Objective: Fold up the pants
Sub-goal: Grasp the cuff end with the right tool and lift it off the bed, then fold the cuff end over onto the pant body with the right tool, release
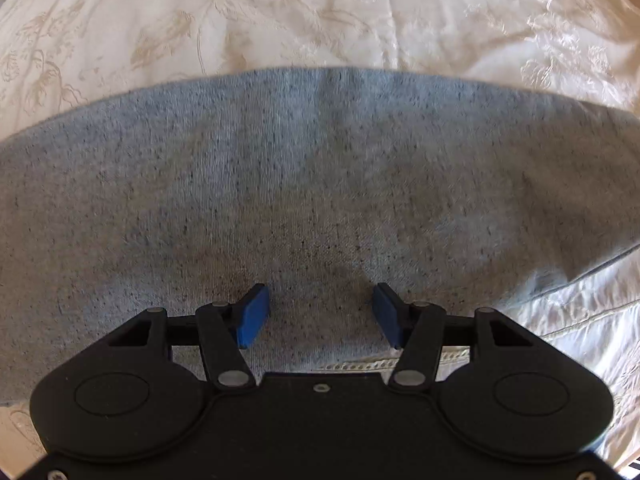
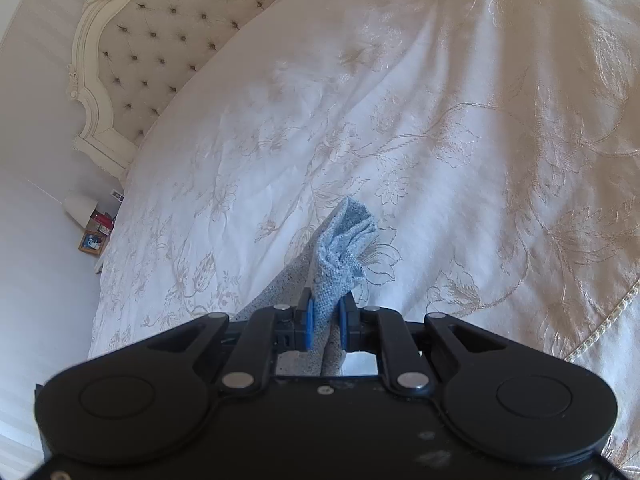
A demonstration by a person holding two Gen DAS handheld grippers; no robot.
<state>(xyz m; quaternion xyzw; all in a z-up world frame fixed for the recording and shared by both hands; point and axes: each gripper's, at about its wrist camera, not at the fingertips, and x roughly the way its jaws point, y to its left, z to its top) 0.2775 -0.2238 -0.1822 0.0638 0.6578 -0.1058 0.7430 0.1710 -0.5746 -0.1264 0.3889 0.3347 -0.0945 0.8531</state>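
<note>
The left gripper (image 1: 320,314) has its blue pads (image 1: 253,316) spread wide, holding nothing; the grey pants (image 1: 312,184) lie flat on the bedspread (image 1: 280,20) under and ahead of both fingers, and their near edge crosses just behind the fingertips. The right gripper (image 2: 327,322) is clenched on a bunched fold of the pants (image 2: 340,248), which stands up past the fingertips above the bedspread (image 2: 440,120). Far left of those fingers are a tufted headboard (image 2: 168,40) and a lamp (image 2: 80,206). No writing can be read anywhere.
</note>
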